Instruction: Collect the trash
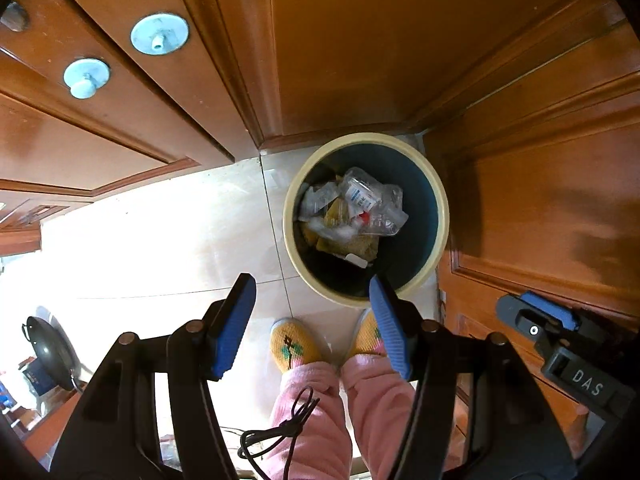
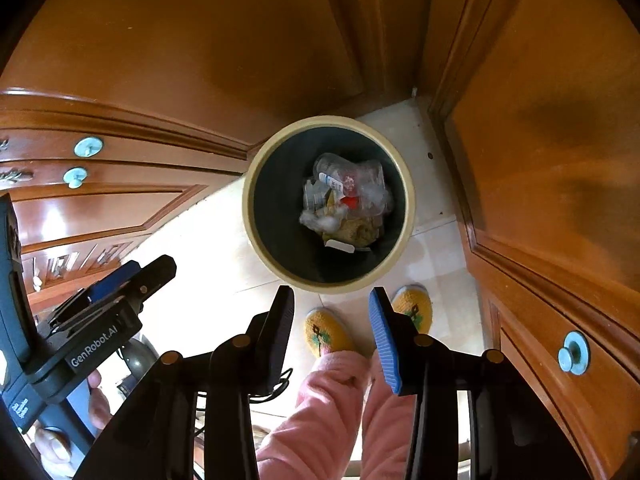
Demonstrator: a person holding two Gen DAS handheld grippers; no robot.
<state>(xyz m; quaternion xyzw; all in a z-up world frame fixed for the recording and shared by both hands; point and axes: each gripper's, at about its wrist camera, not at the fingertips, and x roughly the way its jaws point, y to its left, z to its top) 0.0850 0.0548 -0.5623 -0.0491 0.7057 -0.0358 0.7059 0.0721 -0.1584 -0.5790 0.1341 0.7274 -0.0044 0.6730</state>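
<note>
A round trash bin with a cream rim [image 1: 442,216] and dark inside stands on the tiled floor in a corner of wooden cabinets; it also shows in the right wrist view [image 2: 250,216]. In it lie crumpled clear plastic bottles [image 1: 370,200] [image 2: 352,182], yellow wrappers [image 1: 352,242] and white scraps. My left gripper [image 1: 312,292] is open and empty, held above the bin's near edge. My right gripper [image 2: 331,300] is open and empty, also above the near edge. Each gripper shows in the other's view, the left one [image 2: 132,276] and the right one [image 1: 548,314].
Wooden cabinet doors with pale blue knobs [image 1: 159,34] [image 2: 574,352] close in the bin on the left, back and right. The person's yellow slippers [image 1: 294,342] [image 2: 328,332] and pink trousers stand just before the bin. A dark wok [image 1: 46,346] lies at far left.
</note>
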